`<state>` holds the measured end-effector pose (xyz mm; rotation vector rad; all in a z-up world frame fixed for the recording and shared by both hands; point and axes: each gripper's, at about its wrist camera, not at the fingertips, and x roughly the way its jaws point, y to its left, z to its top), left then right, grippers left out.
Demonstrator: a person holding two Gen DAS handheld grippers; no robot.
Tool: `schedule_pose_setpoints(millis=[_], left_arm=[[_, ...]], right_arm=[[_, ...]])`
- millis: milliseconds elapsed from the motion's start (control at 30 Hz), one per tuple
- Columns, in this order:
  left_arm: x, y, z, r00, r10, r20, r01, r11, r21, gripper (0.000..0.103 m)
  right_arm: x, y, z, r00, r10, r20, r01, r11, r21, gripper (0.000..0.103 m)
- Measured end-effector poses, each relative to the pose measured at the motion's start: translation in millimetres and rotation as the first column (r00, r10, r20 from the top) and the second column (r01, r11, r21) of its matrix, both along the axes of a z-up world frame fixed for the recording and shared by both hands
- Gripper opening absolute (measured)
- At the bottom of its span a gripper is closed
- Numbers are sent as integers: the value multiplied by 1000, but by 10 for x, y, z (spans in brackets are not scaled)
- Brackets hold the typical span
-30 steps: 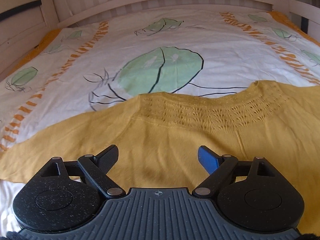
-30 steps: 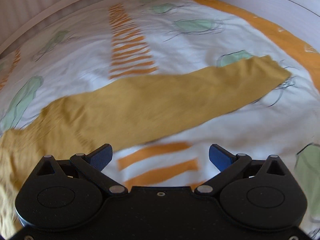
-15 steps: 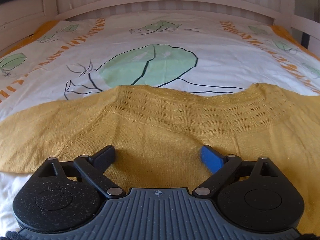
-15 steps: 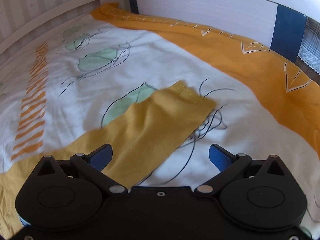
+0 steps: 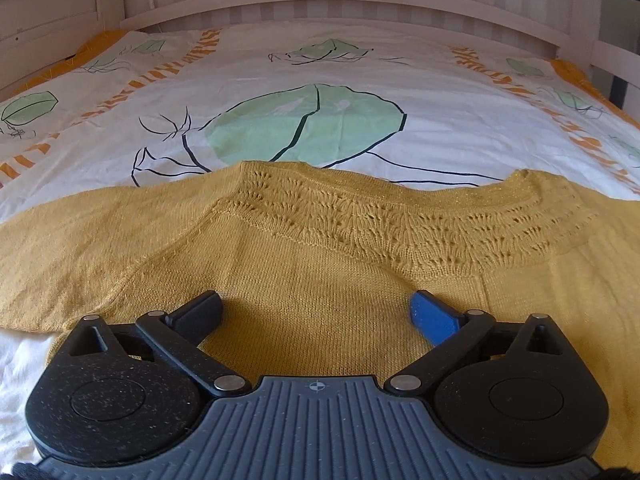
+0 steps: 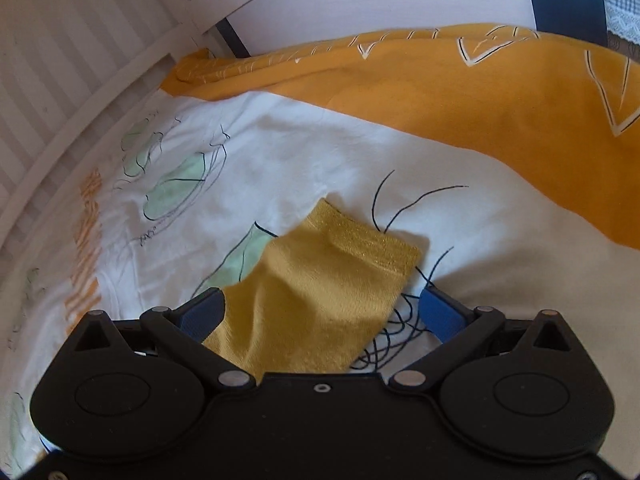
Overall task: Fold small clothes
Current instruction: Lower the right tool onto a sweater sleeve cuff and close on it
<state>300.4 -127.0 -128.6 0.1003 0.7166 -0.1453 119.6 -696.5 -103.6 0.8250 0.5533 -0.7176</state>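
Note:
A small mustard-yellow knitted sweater lies spread flat on the bed, its lace-pattern yoke and neckline facing the headboard. My left gripper is open and empty, low over the sweater's body just below the yoke. In the right wrist view, the end of one sleeve with its glittery cuff lies on the sheet. My right gripper is open and empty, with the sleeve end lying between its fingers.
The bed is covered by a white sheet with green leaf prints and orange stripes. An orange blanket lies along the bed's right side. A white slatted headboard and side rails close the bed in.
My right gripper has swept right along the sleeve and come down over its cuff end. My left gripper has moved down closer to the sweater's body.

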Motion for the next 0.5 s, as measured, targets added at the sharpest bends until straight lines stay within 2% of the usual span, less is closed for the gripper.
schedule_pose_setpoints(millis=[133,200,267,333,400,500], left_arm=[[-1,0,-1,1000,0,0,0,1000,1,103],[-1,1,-1,1000,0,0,0,1000,0,103],[0,3,-1,1000,0,0,0,1000,2,103],[-1,2,-1,1000,0,0,0,1000,2,103],[4,1,2,1000,0,-2,0,1000,4,103],[15,4,12,1000,0,-8,0,1000,2,103]], right_arm=[[1,2,9,1000,-9,-2,9,1000,-3,101],[23,40,32,999,-13,-42,11,999,-40,87],[37,69,65,996,-14,-91,7,997,-76,48],[-7,50,92,997,-11,-82,6,998,-57,14],[-83,60,164,999,-20,-29,19,999,-43,13],[-82,175,389,1000,12,-13,-13,995,-94,13]])
